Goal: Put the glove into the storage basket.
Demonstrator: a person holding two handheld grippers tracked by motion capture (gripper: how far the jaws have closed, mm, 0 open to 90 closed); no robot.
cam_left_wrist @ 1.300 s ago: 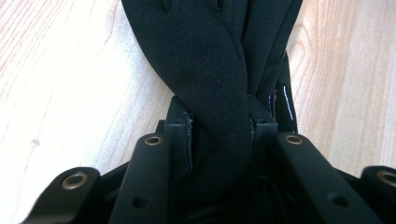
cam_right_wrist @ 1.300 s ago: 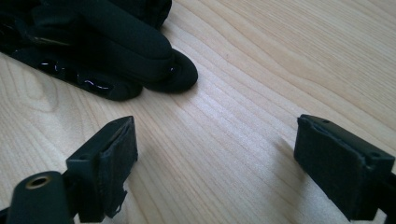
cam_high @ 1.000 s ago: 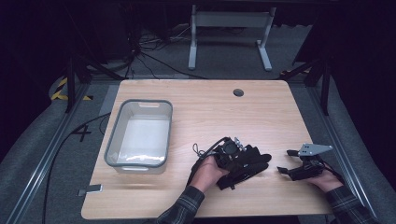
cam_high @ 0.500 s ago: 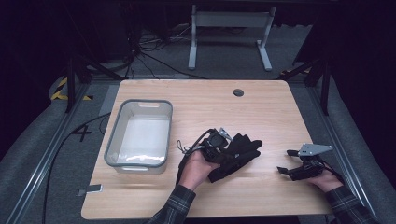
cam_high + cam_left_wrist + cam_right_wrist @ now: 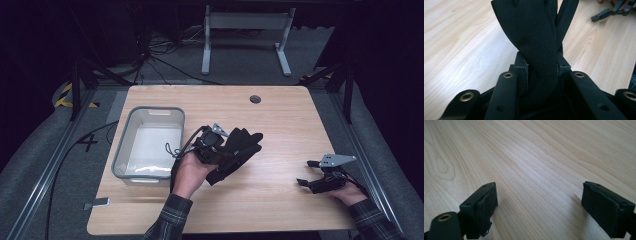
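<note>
The wooden table (image 5: 280, 120) carries a grey bin (image 5: 150, 142) at its left. The left gripper (image 5: 220, 150), clamped on a black glove (image 5: 240, 147), sits just right of the bin, so that hand is nearer it. The glove's long axis probably runs away from the bin. The left gripper view shows pads (image 5: 522, 72) pinching fabric (image 5: 536, 45). The right gripper (image 5: 312, 181) rests with jaws apart, holding nothing.

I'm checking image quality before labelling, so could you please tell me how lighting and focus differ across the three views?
High view: table lit, surroundings dark, black glove lacks detail. Left gripper view: glove weave sharp up close, the claw base below it soft. Right gripper view: wood grain evenly lit, with pale sheen mid-frame; near claw pads slightly soft.
</note>
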